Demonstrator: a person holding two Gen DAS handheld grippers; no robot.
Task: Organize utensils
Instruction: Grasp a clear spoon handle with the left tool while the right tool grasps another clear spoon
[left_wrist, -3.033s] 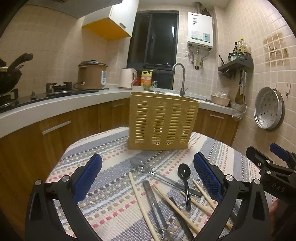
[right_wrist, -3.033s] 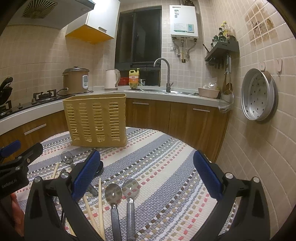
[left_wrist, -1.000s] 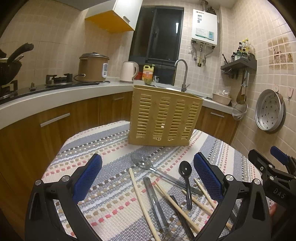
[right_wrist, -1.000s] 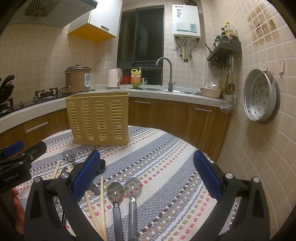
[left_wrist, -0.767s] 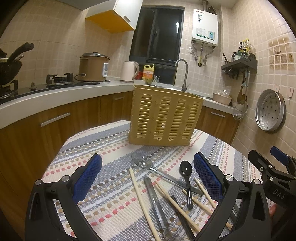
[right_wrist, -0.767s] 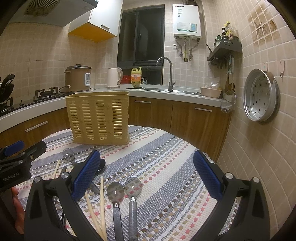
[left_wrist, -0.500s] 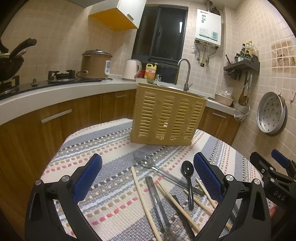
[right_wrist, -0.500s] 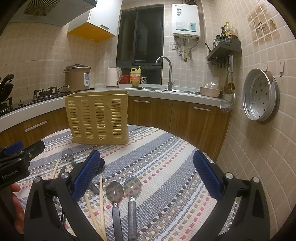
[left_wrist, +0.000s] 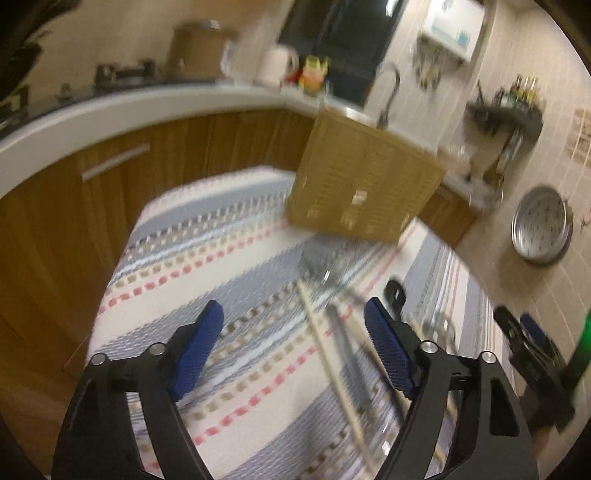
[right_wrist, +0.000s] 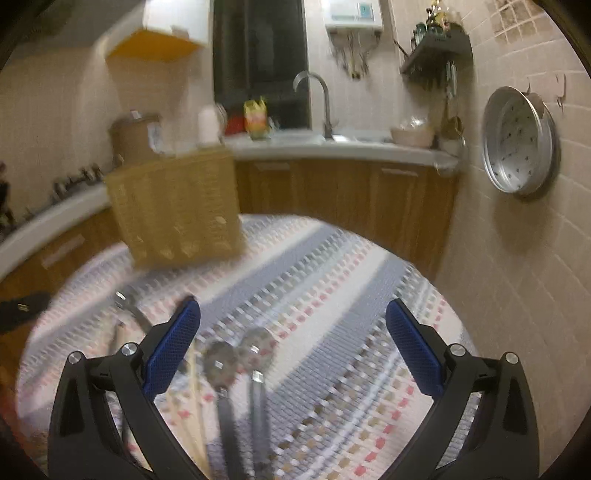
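Both views are blurred. The left hand-held gripper (left_wrist: 293, 341) hangs released over the striped cloth (left_wrist: 192, 266) on the worktop, its blue pads spread wide with nothing between them. The right hand-held gripper (right_wrist: 293, 341) is likewise spread and empty. The yellow slotted basket (left_wrist: 364, 192) stands upright on the cloth at about 12 o'clock in the left view and 10 o'clock in the right. The utensils lie loose: a chopstick (left_wrist: 334, 369) at 5 o'clock in the left view, two spoons (right_wrist: 238, 356) near 6 o'clock in the right.
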